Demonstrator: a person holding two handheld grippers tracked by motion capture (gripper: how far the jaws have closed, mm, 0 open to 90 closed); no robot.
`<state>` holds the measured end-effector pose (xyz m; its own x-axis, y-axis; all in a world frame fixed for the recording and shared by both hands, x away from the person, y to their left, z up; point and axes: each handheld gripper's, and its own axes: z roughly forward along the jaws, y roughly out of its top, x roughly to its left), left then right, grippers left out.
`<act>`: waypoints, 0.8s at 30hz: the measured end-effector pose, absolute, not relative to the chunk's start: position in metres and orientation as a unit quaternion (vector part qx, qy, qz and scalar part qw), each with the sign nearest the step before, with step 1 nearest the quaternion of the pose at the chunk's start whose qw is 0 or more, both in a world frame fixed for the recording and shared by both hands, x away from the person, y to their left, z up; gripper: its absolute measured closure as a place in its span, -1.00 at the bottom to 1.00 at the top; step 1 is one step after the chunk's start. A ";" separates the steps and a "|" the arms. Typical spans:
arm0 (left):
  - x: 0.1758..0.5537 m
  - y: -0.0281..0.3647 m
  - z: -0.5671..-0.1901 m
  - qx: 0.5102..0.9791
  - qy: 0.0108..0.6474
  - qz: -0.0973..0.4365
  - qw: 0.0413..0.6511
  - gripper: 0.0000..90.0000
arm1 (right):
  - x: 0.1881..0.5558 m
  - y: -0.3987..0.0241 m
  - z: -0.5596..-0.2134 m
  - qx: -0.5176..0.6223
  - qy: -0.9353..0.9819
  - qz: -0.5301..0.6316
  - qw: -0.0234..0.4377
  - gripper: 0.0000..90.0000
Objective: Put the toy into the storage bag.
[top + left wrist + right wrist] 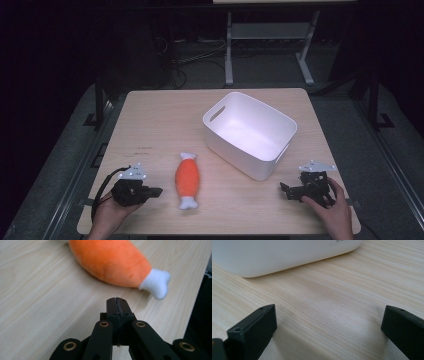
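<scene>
An orange plush drumstick (188, 181) with white ends lies lengthwise on the wooden table (160, 125), near its front edge. My left gripper (159, 191) is just left of it, pointing toward it. In the left gripper view the jaws of the left gripper (117, 303) are pressed together with nothing between them, and the drumstick (110, 262) lies a short way ahead. My right gripper (284, 189) rests at the front right, below the white bin (235, 155). In its own view the right gripper (329, 320) stands wide open over bare wood.
The white plastic bin (282, 255), empty and with cut-out handles, sits right of centre, angled on the table. The table's front edge runs close behind both hands. A dark floor with cables and a metal frame (229, 50) lies beyond the table.
</scene>
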<state>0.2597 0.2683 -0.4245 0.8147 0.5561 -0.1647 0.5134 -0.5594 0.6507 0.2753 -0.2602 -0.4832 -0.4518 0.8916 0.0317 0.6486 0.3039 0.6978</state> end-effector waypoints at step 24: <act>0.263 0.204 -0.406 0.919 0.224 -0.010 0.325 0.99 | 0.275 -0.260 -0.483 0.489 0.786 0.329 0.185 -1.00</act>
